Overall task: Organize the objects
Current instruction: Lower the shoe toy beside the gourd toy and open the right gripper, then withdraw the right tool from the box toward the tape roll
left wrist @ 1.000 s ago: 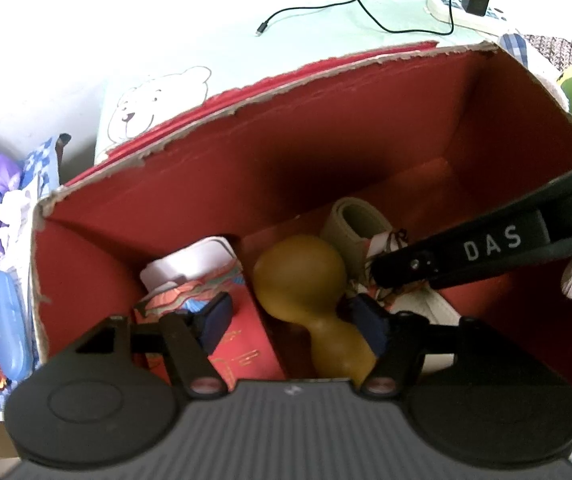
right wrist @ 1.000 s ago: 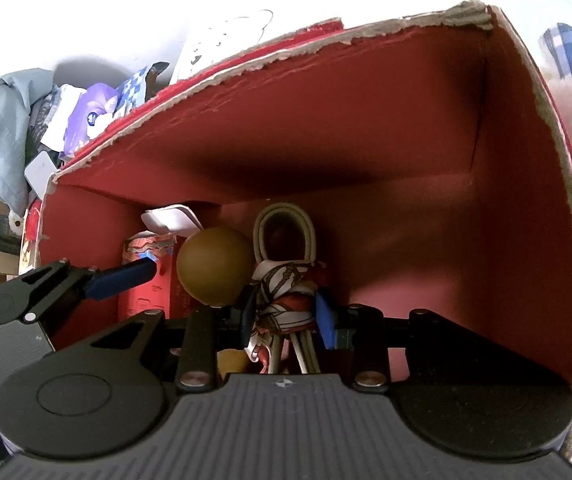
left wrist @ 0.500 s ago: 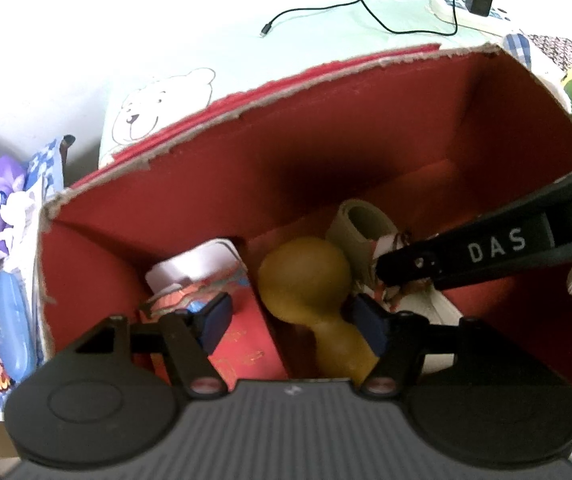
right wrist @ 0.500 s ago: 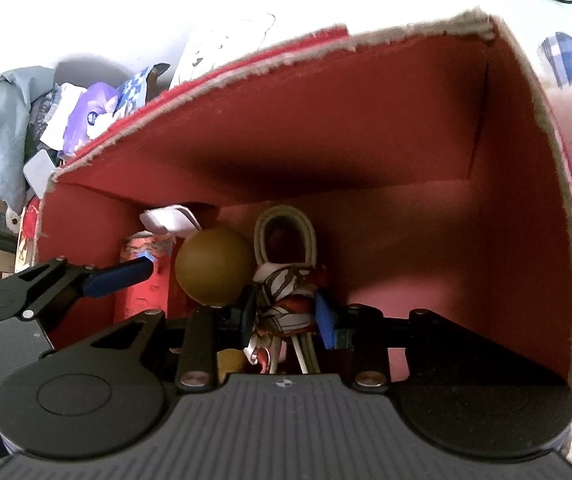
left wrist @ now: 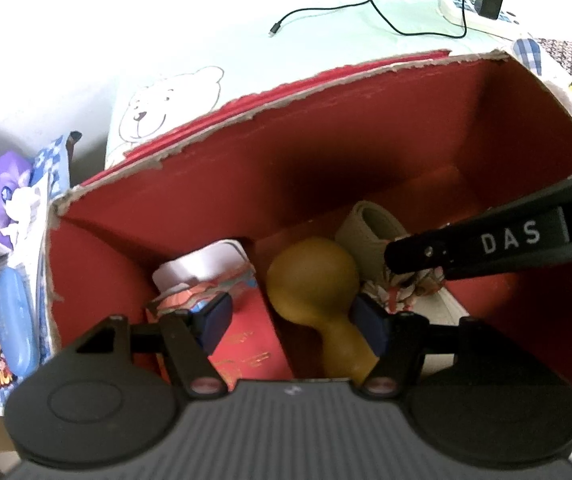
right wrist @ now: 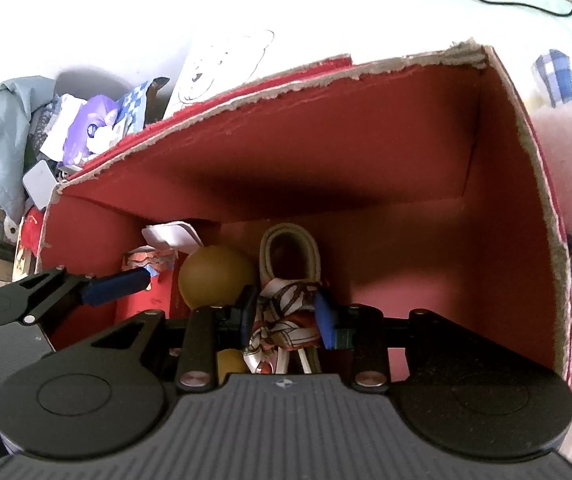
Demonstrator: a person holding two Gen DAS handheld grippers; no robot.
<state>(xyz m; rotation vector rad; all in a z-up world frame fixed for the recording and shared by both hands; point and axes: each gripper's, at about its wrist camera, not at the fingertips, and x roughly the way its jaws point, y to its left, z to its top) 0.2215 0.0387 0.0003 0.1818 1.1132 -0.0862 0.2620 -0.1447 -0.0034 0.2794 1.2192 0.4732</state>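
We see both grippers reaching down into red box (right wrist: 366, 168). Right gripper (right wrist: 286, 316): jaws clenched on patterned scarf (right wrist: 286, 320). Left gripper (left wrist: 294, 320): jaws apart, straddling brown gourd (left wrist: 314, 276) and red packet (left wrist: 246, 344), gripping nothing. Farther in: beige belt (right wrist: 290, 248), white case (left wrist: 202, 264). Beyond box: bear-print sheet (left wrist: 174, 100), black cable (left wrist: 366, 4).

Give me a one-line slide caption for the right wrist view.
Right gripper clamps a patterned scarf inside a red cardboard box, beside a brown gourd.
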